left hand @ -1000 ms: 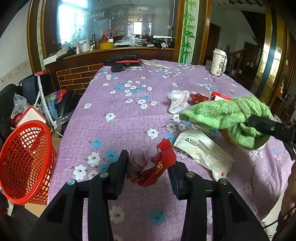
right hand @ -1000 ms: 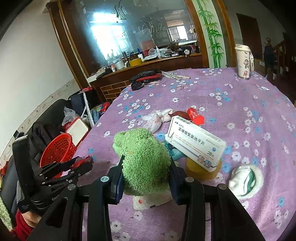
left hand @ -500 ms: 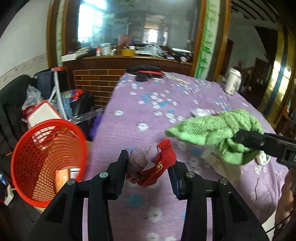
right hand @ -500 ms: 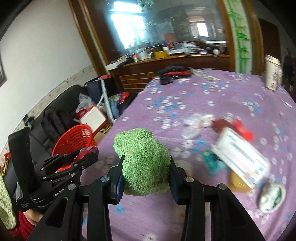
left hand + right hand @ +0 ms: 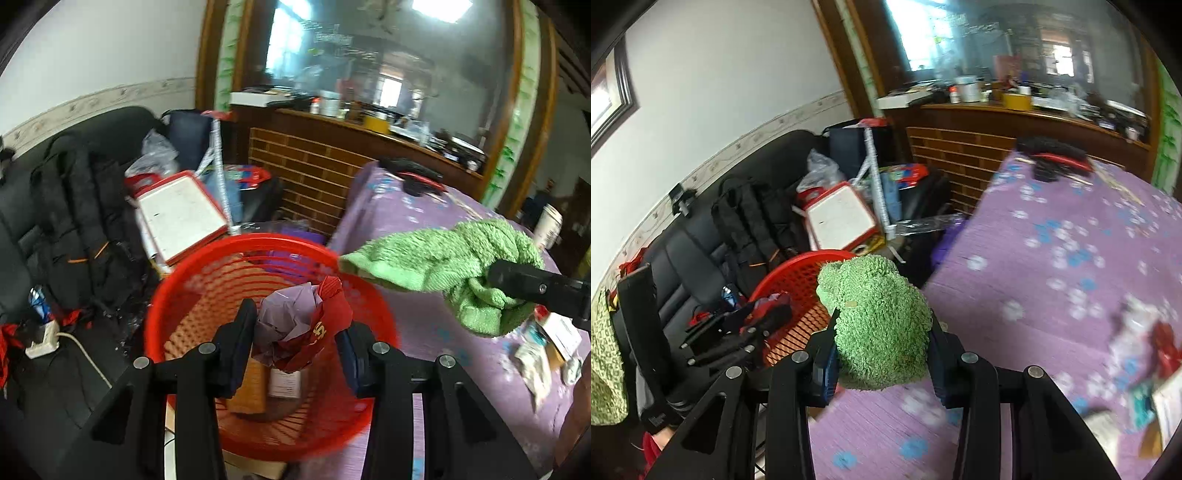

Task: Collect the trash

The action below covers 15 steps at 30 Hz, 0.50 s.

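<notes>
My left gripper (image 5: 295, 332) is shut on a crumpled wad of red and pale purple paper (image 5: 299, 328) and holds it over the open red mesh basket (image 5: 192, 288). A brown carton and a small box lie in the basket's bottom. My right gripper (image 5: 882, 343) is shut on a green towel (image 5: 879, 325), at the table's left edge; the towel also shows in the left wrist view (image 5: 454, 266). In the right wrist view the left gripper (image 5: 757, 321) hangs over the basket (image 5: 805, 273).
The purple flowered table (image 5: 1071, 258) carries loose wrappers and a box at its right side (image 5: 546, 339). A black sofa with a backpack (image 5: 74, 206), a red-framed board (image 5: 181, 214) and bags crowd the floor left of the basket. A power strip (image 5: 42, 343) lies on the floor.
Both grippers have swung left off the table. The left one, with its paper wad, went from above the tablecloth to above the red basket. The towel stayed in the right gripper.
</notes>
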Available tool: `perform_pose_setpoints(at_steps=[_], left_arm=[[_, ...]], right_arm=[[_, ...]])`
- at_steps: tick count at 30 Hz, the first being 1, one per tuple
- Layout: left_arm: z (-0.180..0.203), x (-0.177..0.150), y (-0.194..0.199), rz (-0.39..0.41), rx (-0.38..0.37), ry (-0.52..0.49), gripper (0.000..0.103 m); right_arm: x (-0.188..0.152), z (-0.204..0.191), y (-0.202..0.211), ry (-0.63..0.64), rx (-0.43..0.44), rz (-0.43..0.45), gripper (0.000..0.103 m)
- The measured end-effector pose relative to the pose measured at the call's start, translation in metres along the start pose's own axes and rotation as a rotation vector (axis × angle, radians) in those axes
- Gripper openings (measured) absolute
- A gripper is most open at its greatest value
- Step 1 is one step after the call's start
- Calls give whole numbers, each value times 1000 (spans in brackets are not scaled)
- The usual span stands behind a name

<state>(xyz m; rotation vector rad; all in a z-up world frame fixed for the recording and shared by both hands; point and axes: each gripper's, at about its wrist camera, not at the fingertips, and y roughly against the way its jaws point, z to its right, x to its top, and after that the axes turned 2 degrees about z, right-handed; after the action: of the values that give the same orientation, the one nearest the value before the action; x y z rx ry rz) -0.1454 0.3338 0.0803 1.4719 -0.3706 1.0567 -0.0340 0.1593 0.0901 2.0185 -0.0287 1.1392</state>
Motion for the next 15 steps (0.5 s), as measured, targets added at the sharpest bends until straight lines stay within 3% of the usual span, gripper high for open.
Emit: perform_pose_setpoints(at_steps=[3,6,8,10,13,15], left_arm=[[-14,-1,-7,-12,42,23,46],[-16,-3,-9,-14,83,29,71],[-11,-5,-4,2,104,16,77],[-1,-5,-4,-10,118,1,79],[15,-4,1,2,133,-21,84],[32,-4,10,38,125,-42,95]], right_arm=[[5,-12,-29,12,2,-38,53],[1,-10,-28,19,-18,-21,55],[-3,-3,-16,33,-59,3,67],[-10,10,4,27,-92,36,72],[-24,30,34,23,-154,70,76],[-40,48,58,12,-196,91,79]])
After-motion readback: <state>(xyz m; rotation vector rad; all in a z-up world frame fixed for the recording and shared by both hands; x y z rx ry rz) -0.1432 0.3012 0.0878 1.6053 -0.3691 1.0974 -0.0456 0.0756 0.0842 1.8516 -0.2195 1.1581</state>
